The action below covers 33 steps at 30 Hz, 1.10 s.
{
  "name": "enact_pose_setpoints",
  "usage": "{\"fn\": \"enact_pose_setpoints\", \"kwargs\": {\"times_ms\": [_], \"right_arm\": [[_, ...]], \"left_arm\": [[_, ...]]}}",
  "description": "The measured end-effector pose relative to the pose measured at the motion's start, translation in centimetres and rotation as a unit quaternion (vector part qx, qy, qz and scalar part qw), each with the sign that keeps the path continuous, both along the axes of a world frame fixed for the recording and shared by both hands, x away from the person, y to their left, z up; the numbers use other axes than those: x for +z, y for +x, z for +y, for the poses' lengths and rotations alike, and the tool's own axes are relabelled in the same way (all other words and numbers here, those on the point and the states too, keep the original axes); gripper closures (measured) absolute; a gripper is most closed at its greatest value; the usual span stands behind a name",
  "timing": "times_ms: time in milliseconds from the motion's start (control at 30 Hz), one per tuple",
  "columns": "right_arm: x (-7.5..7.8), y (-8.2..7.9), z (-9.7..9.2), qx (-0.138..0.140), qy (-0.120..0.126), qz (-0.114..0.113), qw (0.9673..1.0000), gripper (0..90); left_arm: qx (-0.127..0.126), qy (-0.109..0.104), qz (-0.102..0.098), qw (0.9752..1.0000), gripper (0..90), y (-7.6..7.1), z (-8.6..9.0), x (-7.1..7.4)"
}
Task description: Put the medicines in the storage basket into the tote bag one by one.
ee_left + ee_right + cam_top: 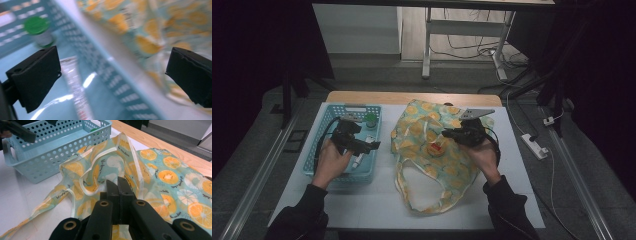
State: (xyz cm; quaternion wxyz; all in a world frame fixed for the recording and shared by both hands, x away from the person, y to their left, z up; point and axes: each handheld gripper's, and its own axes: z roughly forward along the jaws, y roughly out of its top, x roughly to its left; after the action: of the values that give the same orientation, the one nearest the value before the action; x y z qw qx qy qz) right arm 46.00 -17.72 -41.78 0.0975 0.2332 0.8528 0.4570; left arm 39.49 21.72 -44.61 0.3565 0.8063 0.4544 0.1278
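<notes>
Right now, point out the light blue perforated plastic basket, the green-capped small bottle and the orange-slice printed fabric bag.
Light blue perforated plastic basket point(37, 167), right gripper view, on its near side wall.
Green-capped small bottle point(37, 25), left gripper view, on its cap.
Orange-slice printed fabric bag point(422, 117), high view, on its upper left panel.

Bag point(437, 150): thin printed cloth, matt, creased. Basket point(314, 150): perforated pale-blue plastic, slight sheen. Tabletop point(412, 98): bare wood edge beyond a smooth white matt cover. Gripper point(117, 187): matt black plastic.

Lab (floor cables point(472, 50), power strip point(534, 145))
</notes>
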Motion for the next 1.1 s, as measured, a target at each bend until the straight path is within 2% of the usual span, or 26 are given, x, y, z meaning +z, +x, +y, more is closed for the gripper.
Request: {"fn": "enact_pose_setpoints", "kwargs": {"times_ms": [100,233,333,467,567,700,867,1000,1100], "right_arm": [[0.0,0.0,0.1,0.001,0.0,0.0,1.0,90.0],[-0.1,0.0,0.1,0.002,-0.002,0.001,1.0,90.0],[-0.1,0.0,0.2,0.002,-0.002,0.001,1.0,90.0],[-0.1,0.0,0.2,0.003,-0.002,0.001,1.0,90.0],[-0.1,0.0,0.1,0.002,-0.002,0.001,1.0,90.0],[-0.1,0.0,0.1,0.003,-0.002,0.002,1.0,90.0],[-0.2,0.0,0.2,0.003,-0.003,0.001,1.0,90.0],[-0.2,0.0,0.1,0.003,-0.004,0.001,1.0,90.0],[-0.2,0.1,0.1,0.002,-0.003,0.002,1.0,90.0]], "left_arm": [[0.026,0.011,0.002,0.9996,0.0,0.1,1.0,-0.4],[0.046,0.026,0.021,0.9984,0.0,0.6,1.9,-1.3],[0.048,0.04,0.038,0.9973,0.2,1.0,2.3,-2.1],[0.033,0.06,0.068,0.9954,0.0,1.7,2.4,-3.4],[0.026,0.072,0.091,0.993,0.0,2.1,2.2,-4.4],[0.012,0.094,0.118,0.9885,0.0,2.4,1.8,-5.2],[0.008,0.107,0.147,0.9833,3.1,2.7,1.5,-5.8],[0.008,0.125,0.16,0.9791,10.2,2.8,1.2,-6.2],[0.011,0.142,0.168,0.9755,22.5,2.9,1.0,-6.4]]}}
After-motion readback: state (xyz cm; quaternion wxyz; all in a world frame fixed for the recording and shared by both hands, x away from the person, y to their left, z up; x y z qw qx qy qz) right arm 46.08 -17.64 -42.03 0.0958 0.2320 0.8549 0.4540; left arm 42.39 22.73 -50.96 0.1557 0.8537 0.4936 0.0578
